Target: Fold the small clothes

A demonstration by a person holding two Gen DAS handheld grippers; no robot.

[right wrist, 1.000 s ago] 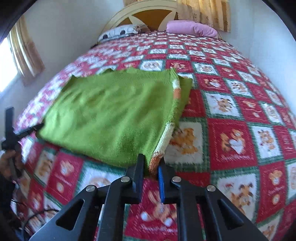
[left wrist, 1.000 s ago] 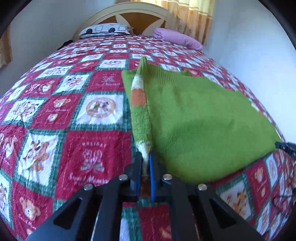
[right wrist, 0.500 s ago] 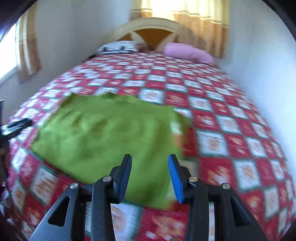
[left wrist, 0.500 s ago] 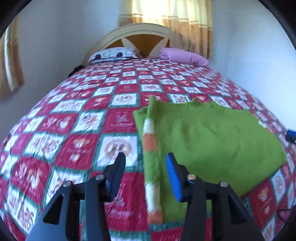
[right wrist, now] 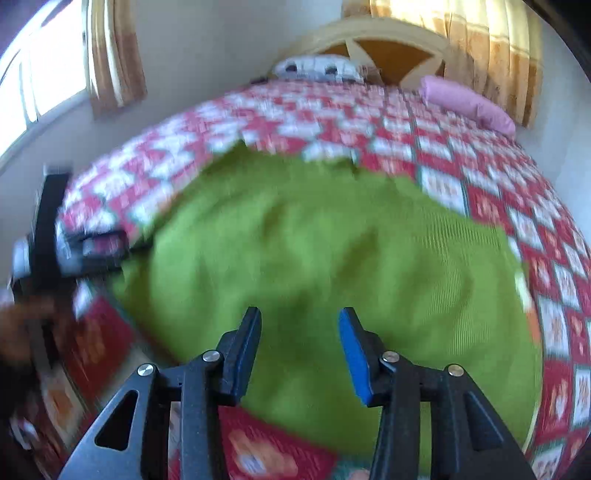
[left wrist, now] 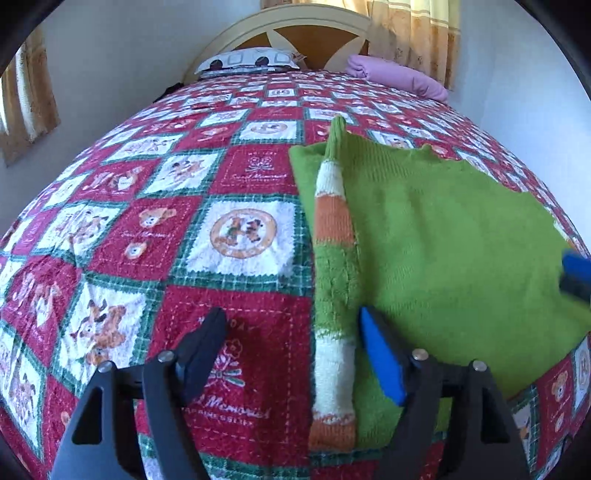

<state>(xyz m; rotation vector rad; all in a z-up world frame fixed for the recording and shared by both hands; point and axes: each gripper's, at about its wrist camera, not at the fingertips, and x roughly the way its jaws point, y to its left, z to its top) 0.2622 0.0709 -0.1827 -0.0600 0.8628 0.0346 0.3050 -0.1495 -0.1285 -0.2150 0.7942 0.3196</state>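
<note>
- My left gripper (left wrist: 291, 332) has just been opening; jaws stand wide and empty, pads off the cloth. The striped sleeve (left wrist: 334, 295) lies between them, let go, so I judge the sleeve fold is laid.
- Sleeve runs flat along the left edge of the green sweater (left wrist: 443, 251), cuff nearest me, tucked inward so the body makes a tidy rectangle.
- My right gripper (right wrist: 299, 332) has also just been opening; jaws part-open, nothing pinched. It hovers over the sweater (right wrist: 332, 258); whether it touches I cannot tell, as that view is blurred.
- Its blue tip (left wrist: 576, 273) shows at the far right edge of the left view, near the sweater's other side.
- Sweater rests on the patchwork bedspread (left wrist: 147, 221), near the foot of the bed; flat bedding gives a firm base for creasing.
- Beyond: pink pillow (left wrist: 399, 75), headboard (left wrist: 295, 26), curtains (right wrist: 491, 48).
- Judgement: next fold not yet begun.
</note>
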